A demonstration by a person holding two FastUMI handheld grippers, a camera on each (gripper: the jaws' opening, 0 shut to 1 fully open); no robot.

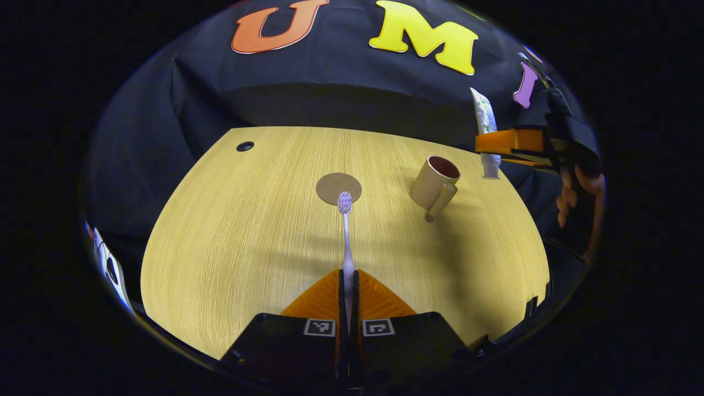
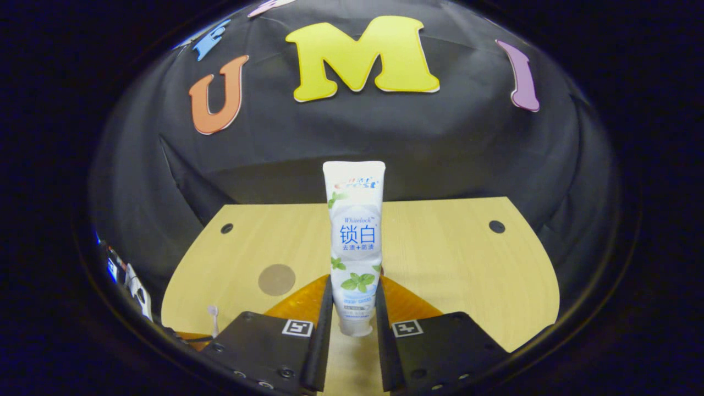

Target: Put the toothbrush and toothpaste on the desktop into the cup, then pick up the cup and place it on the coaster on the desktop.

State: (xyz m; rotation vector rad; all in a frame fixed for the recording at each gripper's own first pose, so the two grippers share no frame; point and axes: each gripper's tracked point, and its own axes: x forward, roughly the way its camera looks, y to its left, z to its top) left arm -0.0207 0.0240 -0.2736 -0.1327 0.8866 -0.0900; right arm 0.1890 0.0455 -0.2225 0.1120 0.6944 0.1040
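the table [image 1: 231, 264] spreads bare wood around the cup [image 1: 433, 182] and coaster [image 1: 338, 187], both well inside its edges. my right hand-held gripper [image 2: 353, 313] pinches the upright toothpaste [image 2: 355, 236] near its cap. my left hand-held gripper [image 1: 348, 291] is pressed onto the toothbrush [image 1: 346, 242] handle, bristles over the coaster.

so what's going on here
A person is working with a gripper in each hand over a wooden desk. The left gripper is shut on the toothbrush, bristles pointing forward. The right gripper is shut on the toothpaste, held upright with its cap down. The cup stands empty on the desk, apart from the coaster, so nothing has gone in yet.
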